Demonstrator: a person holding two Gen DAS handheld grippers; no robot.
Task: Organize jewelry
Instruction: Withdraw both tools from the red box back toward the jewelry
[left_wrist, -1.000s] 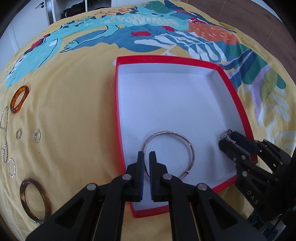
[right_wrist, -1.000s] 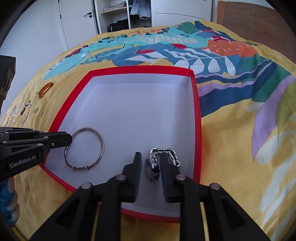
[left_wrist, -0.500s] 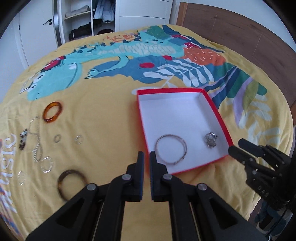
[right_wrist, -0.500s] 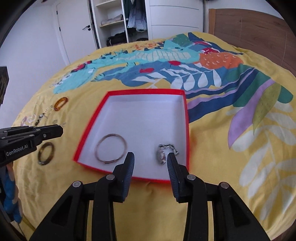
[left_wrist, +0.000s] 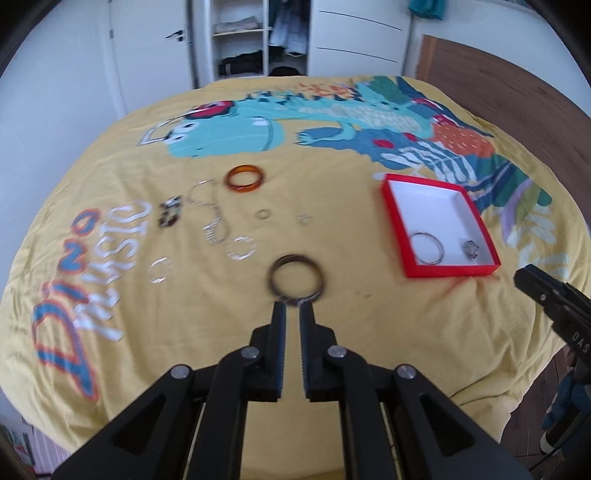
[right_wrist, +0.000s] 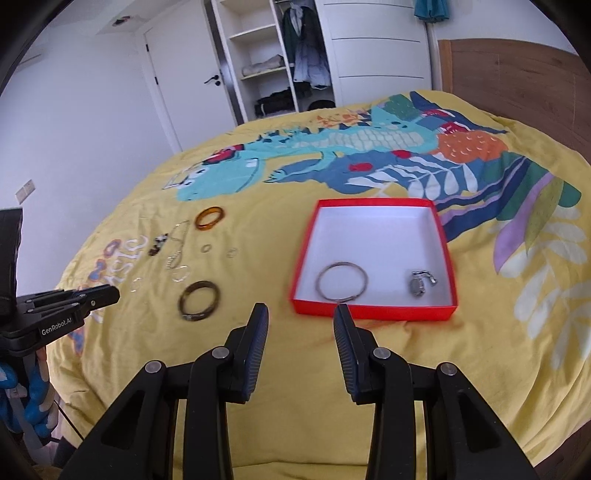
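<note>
- Yellow bedspread, red box now farther off, mid-right of frame.
- Left gripper nearly closed, empty, now facing dark bangle.
- Right gripper part open, empty; silver bangle and watch boxed.

matt cloth bedspread, shiny metal bangle, glossy amber ring

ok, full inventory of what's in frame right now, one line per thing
red box: 1, red outside and white inside, on the bedspread right of the loose pieces
silver bangle: 1, in the box, left part
watch: 1, silver, in the box, right part
dark bangle: 1, brown, on the bedspread, nearest the left tongs
amber bangle: 1, orange, far end of the loose pieces
chain: 1, silver, beside the amber bangle
small hoops and rings: about four, pale, scattered
bedspread: 1, yellow, dinosaur print
left tongs: shut, empty
right tongs: open, empty
</note>
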